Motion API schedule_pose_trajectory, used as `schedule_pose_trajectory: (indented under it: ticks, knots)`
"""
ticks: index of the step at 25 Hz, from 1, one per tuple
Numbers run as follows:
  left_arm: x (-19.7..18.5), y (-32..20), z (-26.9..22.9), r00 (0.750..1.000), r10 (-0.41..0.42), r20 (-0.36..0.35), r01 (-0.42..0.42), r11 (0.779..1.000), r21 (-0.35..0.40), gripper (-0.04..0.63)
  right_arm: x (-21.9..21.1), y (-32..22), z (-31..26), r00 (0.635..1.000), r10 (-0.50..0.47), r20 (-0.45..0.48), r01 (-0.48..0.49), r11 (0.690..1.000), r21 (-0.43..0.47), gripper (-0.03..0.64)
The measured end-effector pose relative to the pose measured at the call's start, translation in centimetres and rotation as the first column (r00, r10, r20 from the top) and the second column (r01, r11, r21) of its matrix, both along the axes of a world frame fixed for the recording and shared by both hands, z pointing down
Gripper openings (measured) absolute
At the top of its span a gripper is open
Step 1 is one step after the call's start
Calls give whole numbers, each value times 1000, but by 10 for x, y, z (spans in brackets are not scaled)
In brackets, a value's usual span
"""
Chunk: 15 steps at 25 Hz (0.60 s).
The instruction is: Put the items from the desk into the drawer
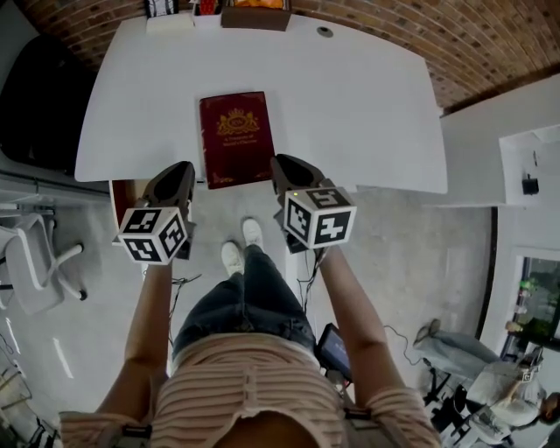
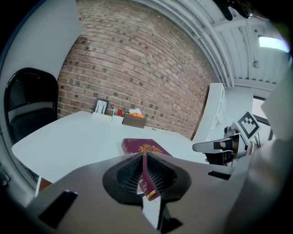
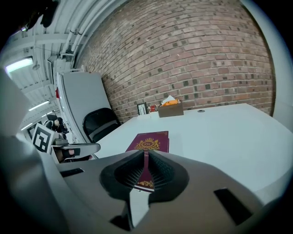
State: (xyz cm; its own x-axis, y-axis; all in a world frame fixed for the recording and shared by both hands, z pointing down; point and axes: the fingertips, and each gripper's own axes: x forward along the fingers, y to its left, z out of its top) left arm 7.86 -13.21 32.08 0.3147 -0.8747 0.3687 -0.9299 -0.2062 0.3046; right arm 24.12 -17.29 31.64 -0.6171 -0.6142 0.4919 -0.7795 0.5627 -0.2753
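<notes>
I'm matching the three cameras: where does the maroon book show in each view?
Head view: maroon book upper centre, at the near edge of the desk.
Left gripper view: maroon book just below centre.
Right gripper view: maroon book just below centre.
Shared landmark: brown box at the desk's far edge.

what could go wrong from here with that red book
Both the left gripper and the right gripper are shut and empty, flanking the maroon book; moving in like this may shove it instead of gripping it. The book lies at the front edge of the desk, so a nudge could drop it to the floor.
</notes>
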Motion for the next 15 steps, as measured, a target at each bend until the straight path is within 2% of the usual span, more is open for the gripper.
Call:
schedule_pose_trajectory:
  ticks: [3, 5, 7, 15]
  knots:
    - [-1, -8, 5, 1000, -6, -15, 6, 1000, -25, 16, -4, -8, 11, 999, -26, -22, 25, 999, -46, 28]
    - [0, -15, 8, 1000, -4, -31, 3, 999, -41, 49, -7, -14, 18, 998, -48, -27, 46, 995, -84, 111]
    - [1, -22, 13, 999, -3, -42, 1, 998, -60, 65, -11, -21, 23, 998, -63, -23, 60, 991, -118, 153]
    - [3, -49, 43, 996, -32, -82, 18, 986, -169, 141, -14, -50, 51, 995, -99, -32, 89, 968, -234, 209]
